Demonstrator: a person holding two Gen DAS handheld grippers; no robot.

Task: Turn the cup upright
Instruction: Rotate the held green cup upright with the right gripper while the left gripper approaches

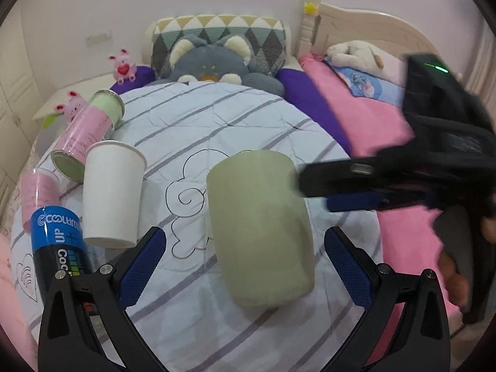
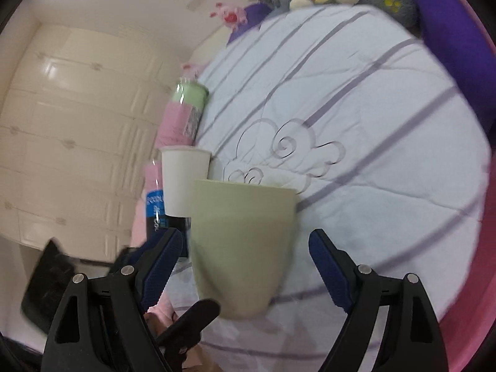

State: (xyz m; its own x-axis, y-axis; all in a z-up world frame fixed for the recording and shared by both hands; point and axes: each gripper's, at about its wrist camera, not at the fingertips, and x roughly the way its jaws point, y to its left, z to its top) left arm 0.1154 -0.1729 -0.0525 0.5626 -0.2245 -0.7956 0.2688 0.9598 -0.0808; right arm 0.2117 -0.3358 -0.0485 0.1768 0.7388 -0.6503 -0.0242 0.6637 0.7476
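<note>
A pale green cup stands on the striped white quilt; its rim seems to be up in the right wrist view, blurred. My left gripper is open, its blue-padded fingers on either side of the cup, apart from it. My right gripper is open too, its fingers flanking the cup without touching. In the left wrist view the right gripper reaches in from the right, its tips just beside the cup's upper right side.
A white paper cup stands left of the green cup. Pink-and-green cans, a small pink cup and a blue-black can lie at the quilt's left edge. Plush toys, a pillow and pink bedding lie behind and right.
</note>
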